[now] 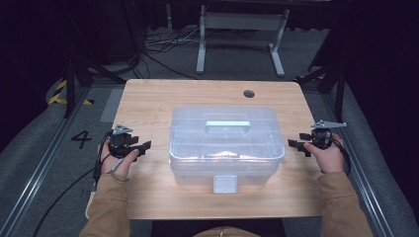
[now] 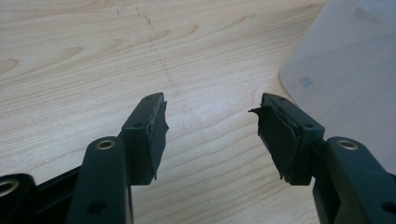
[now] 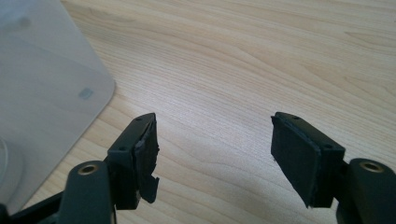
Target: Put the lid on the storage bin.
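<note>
Box: clear rectangular lidded plastic storage box (image 1: 226,143), worktop centre, front latch at 6 o'clock.
Left claw (image 1: 145,146): at 9 o'clock, spread wide, empty.
Right claw (image 1: 294,144): at 3 o'clock, likewise.
Judgement: flanking stance suggests readiness for a two-sided approach.
Worktop: pale wood (image 1: 148,101).

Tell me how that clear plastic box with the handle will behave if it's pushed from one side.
The clear plastic box has a broad, low, flat base, so it will probably slide on the wooden table rather than tip. Its smooth walls look slippery for the left gripper or right gripper. It seems nearly empty, so likely light; thin walls may flex.
</note>
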`<state>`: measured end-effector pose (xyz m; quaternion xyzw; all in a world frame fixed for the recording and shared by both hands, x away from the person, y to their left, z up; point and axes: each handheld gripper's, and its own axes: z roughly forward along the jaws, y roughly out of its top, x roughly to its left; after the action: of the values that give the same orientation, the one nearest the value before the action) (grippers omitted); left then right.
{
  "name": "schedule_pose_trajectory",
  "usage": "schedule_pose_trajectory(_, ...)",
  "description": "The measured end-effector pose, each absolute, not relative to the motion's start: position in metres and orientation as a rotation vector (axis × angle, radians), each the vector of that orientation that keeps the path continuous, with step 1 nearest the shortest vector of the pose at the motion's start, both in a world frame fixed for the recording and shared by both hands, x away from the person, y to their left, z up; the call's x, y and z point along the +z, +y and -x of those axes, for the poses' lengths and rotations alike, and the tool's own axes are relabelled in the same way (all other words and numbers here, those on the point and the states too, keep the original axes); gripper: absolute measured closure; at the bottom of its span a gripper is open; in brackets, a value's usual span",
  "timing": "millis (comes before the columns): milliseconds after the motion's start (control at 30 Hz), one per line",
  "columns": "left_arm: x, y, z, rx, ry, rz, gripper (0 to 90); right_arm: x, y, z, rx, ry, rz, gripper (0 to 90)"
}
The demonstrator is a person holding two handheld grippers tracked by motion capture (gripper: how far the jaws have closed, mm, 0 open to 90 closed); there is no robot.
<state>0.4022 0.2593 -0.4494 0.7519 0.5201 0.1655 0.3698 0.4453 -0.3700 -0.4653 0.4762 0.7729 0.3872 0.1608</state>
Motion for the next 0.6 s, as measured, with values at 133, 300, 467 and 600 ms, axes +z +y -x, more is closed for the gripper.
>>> schedule_pose_trajectory(133, -0.454, 0.259, -0.403, 0.416, 1.339, -1.945, 42.7, -0.47, -0.371, -0.447, 1.099, 2.21, -1.37, 32.2)
schedule_pose_trajectory(300, -0.459, 0.258, -0.405, 0.423, 1.337, -1.965, 42.7, -0.476, -0.372, -0.448, 1.094, 2.207, -1.363, 32.2)
schedule_pose_trajectory(467, -0.463, 0.258, -0.406, 0.431, 1.34, -1.982, 42.8, -0.48, -0.372, -0.449, 1.087, 2.211, -1.361, 32.2)
schedule_pose_trajectory(600, -0.466, 0.257, -0.407, 0.436, 1.332, -2.01, 42.7, -0.484, -0.372, -0.45, 1.077, 2.215, -1.348, 32.2)
